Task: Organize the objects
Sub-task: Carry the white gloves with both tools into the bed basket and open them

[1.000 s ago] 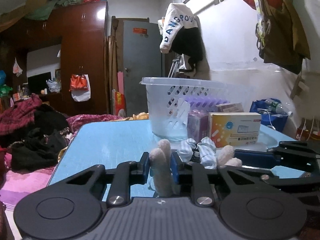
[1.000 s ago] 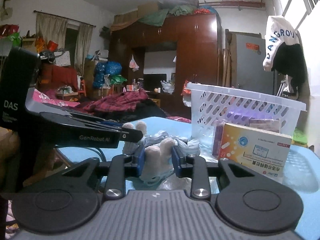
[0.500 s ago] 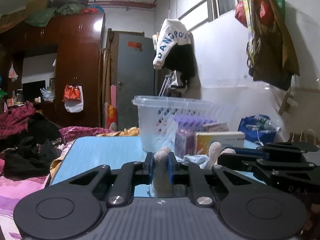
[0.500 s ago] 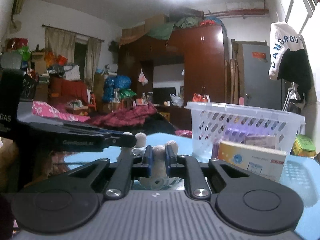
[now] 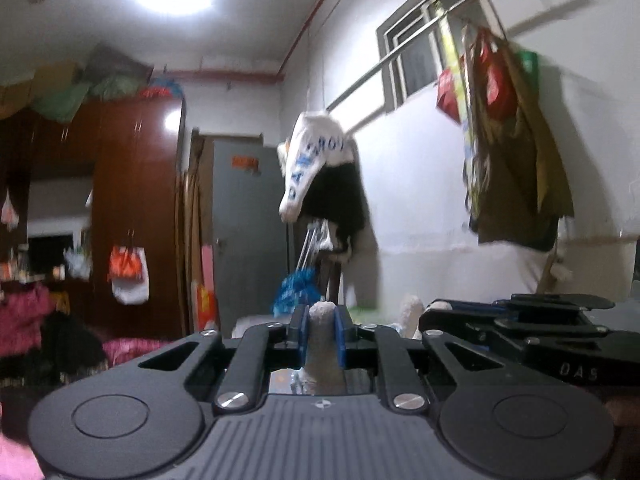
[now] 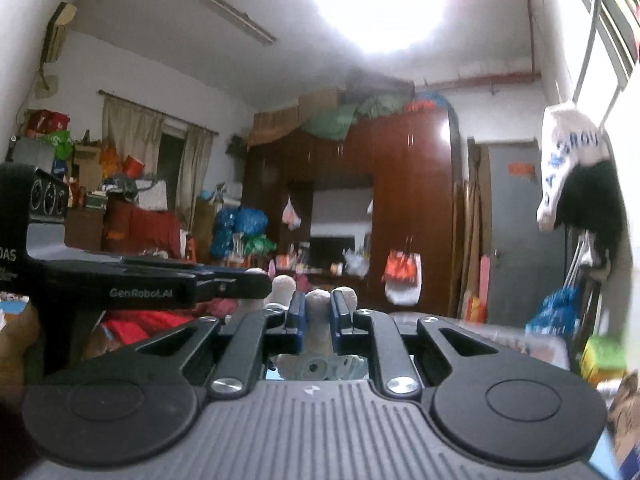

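Both cameras now look far higher than a second ago: the blue table top and the boxes that filled the lower frames have dropped from view, and ceiling, lamp and upper wall take their place. Of the white basket [image 6: 516, 338] only a blurred pale rim shows, low and to the right in the right wrist view.

The left gripper [image 5: 319, 334] is tilted upward, its blue-padded fingers [image 5: 303, 336] clenched on a pale, fuzzy, rounded limb of the soft toy [image 5: 322, 344]. The right gripper [image 6: 318, 326] points up alongside it and grasps another limb of the same toy, whose striped, knitted body hangs just under the jaws. Each gripper's black, matte, angular frame shows beside the other's fingers, so the toy hangs between them, lifted off the table.
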